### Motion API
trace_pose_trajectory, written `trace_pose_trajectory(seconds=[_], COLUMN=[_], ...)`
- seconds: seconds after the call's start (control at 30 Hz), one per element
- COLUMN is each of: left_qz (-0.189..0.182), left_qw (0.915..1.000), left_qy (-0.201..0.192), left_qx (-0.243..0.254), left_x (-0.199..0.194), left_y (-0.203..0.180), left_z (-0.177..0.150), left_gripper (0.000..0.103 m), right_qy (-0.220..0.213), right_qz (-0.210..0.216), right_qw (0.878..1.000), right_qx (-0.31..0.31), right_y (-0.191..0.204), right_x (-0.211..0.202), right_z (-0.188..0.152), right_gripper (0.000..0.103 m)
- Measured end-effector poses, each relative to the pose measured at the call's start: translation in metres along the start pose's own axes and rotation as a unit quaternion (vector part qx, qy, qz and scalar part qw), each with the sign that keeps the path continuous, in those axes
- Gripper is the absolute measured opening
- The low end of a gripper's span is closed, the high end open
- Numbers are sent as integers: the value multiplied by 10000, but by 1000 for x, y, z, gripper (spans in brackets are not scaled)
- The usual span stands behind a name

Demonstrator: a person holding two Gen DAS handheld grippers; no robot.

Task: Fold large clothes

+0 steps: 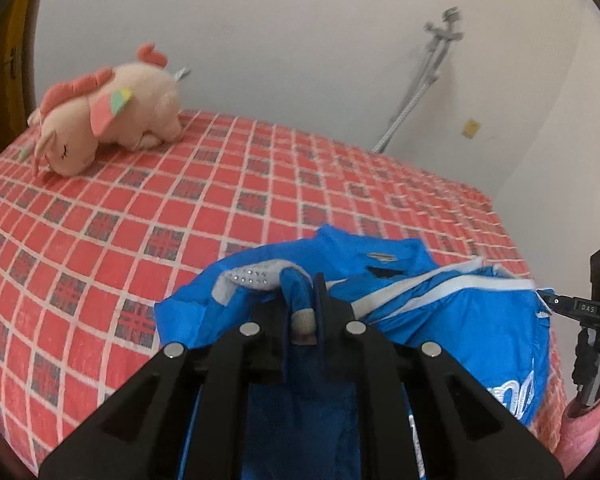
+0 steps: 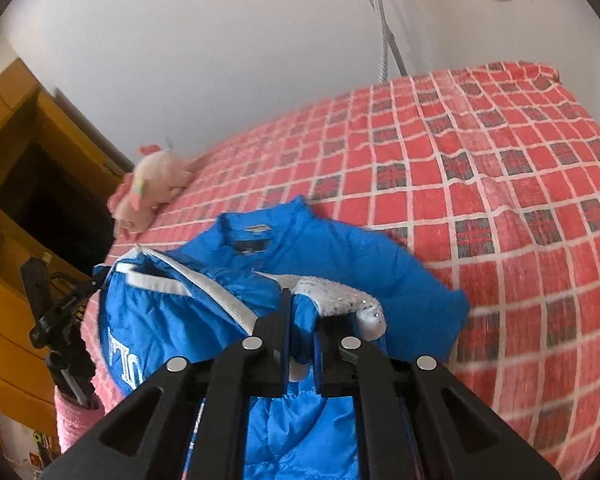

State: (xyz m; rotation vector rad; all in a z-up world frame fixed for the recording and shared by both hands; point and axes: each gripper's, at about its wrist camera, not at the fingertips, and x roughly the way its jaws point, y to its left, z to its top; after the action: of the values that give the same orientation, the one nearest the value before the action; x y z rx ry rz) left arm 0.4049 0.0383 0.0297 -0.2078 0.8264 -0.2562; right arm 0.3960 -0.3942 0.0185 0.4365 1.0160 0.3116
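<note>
A: What lies on the bed (image 1: 148, 208)?

B: A red checked cover, and on its near side the blue jacket (image 2: 340, 256), heaped and half doubled over, collar pointing away toward the wall. A pink plush toy (image 1: 112, 116) rests well apart, near the far corner.

A: How will the jacket handle?

B: I'd judge it light, soft and slippery: shiny padded cloth that slumps and slides. Best taken at seams, cuffs or hem, where the cloth is thicker and a pinch will bite.

A: And the claws?

B: The left claw (image 1: 304, 320) is clenched on a fold of blue cloth with a pale knit cuff. The right claw (image 2: 302, 334) grips a bunched blue fold beside the white sequinned trim (image 2: 340, 300).

A: Does one view show more than the other?

B: The left wrist view shows the other gripper at the jacket's right edge, and a metal crutch (image 1: 420, 84) against the wall. The right wrist view alone shows the wooden cabinet (image 2: 32, 184) beside the bed.
</note>
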Motion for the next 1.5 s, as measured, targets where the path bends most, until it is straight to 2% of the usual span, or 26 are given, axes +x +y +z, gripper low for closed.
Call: trace_pose_trajectory(seconds=[0.13,0.3,0.4,0.47,0.5,0.53,0.57,0.6,0.63,0.7,0.8,0.9,0.93,0.97,1.0,1.03,1.07,1.1,1.13,1.2,1.4,1.5], left_qz=[121,133,9,-111,-233,-297,-362,-404,-398,-171,152,115,53,14,12,133,256,242,236,269,112,396], left_qw=[9990,9974,9960,9955,9952,9949,9948,9953,9962,9983,9981,9963,9960,9958,9959,9962,9966,9968,9971,9981,9993,9967], left_qy=[415,645,778,801,803,793,765,681,579,458,560,812,858,885,896,860,782,743,694,511,-316,-626], left_qx=[-144,-296,-437,-485,-518,-539,-562,-555,-516,-302,-218,-241,-242,-224,-159,-49,77,176,216,222,159,325], left_x=[39,69,74,67,58,51,43,30,20,2,-8,-7,-5,-3,-2,-2,-3,-4,-6,-11,-38,-29], left_y=[12,25,31,32,33,34,35,36,36,38,47,54,53,52,48,42,37,32,27,20,4,-5], left_z=[-1,-5,-5,-5,-5,-6,-6,-7,-8,-16,-30,-50,-55,-59,-64,-68,-70,-70,-70,-62,-28,-14], left_gripper=[11,14,16,19,23,26,43,63,66,68,73,75,75,70,57,53,40,22,18,10,7,7], right_qy=[209,431,445,317,265,152,43,-73,-110,-82,85,248,292,249,173,111,57,10,-54,-238,-940,-1082], right_qz=[16,101,236,297,340,398,375,256,129,-38,-361,-443,-460,-591,-764,-832,-836,-806,-720,-717,-517,-701], right_qw=[9996,9980,9975,9987,9989,9990,9993,9996,9995,9993,9982,9976,9971,9960,9940,9931,9932,9937,9951,9951,9928,9905], right_qx=[179,445,503,266,194,101,27,-134,-257,-373,-469,-480,-534,-616,-759,-817,-810,-775,-678,-641,-540,-474], right_y=[-18,-37,-42,-35,-32,-30,-27,-23,-21,-20,-23,-26,-25,-22,-17,-14,-12,-11,-11,-8,3,3], right_x=[33,62,63,50,44,31,23,13,6,-1,1,12,16,17,18,17,16,15,10,1,-28,-21], right_z=[9,8,3,-3,-5,-9,-12,-16,-20,-29,-44,-55,-60,-63,-67,-70,-70,-69,-68,-65,-40,-25], right_gripper=[8,9,16,24,36,60,68,69,69,69,69,66,57,54,40,29,23,14,9,7,6,6])
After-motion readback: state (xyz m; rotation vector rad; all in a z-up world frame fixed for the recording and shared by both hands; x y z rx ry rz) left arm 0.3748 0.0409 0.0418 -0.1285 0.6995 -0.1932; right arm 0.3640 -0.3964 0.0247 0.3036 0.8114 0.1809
